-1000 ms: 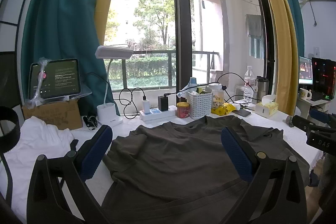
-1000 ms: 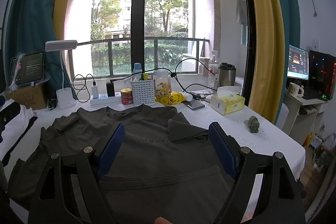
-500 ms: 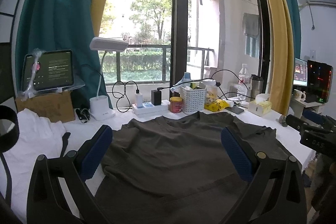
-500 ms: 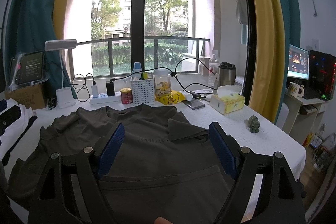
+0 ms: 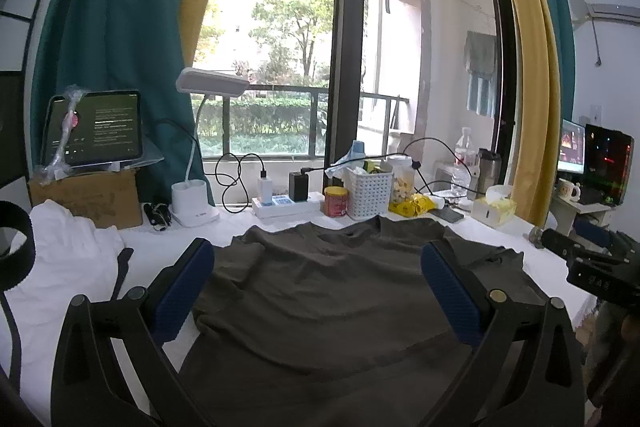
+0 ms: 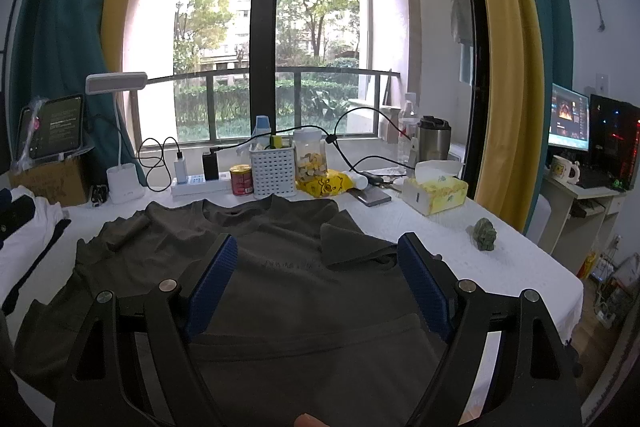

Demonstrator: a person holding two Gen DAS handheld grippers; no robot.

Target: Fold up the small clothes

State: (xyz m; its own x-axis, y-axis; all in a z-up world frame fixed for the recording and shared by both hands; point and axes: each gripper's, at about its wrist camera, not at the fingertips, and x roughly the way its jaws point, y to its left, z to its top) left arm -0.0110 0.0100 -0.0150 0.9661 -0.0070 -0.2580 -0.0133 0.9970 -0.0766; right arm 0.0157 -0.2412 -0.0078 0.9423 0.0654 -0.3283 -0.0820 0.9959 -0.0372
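Your dark olive T-shirt [image 6: 280, 291] lies spread across the middle of the white-covered table [image 6: 500, 267], neck toward the window edge and hem toward the near edge. It is not yet folded, apart from its right sleeve [image 6: 352, 247], already turned in over the chest. The left sleeve [image 6: 116, 239] is rumpled, reaching toward the table's left edge.

Your left gripper [image 5: 316, 291] hangs above the shirt's lower half with its blue pads [image 5: 182, 295] spread wide and nothing between them. Your right gripper [image 6: 316, 283] is likewise held over the body of the shirt, pads [image 6: 210, 283] parted and empty. Neither touches the cloth, as far as these views show. I judge both are held high and level to survey the garment before picking a grasp point.

A white garment [image 5: 68, 259] is heaped at the left edge, apart from the work. Along the window edge stand a lamp [image 5: 194, 203], a power strip [image 5: 286, 205], a basket [image 5: 368, 193] and a tissue box [image 6: 434, 193], all clear of the shirt save the basket, just beside the collar.

Likely next: take the rumpled left sleeve. Risk: the creases there could carry into the fold.
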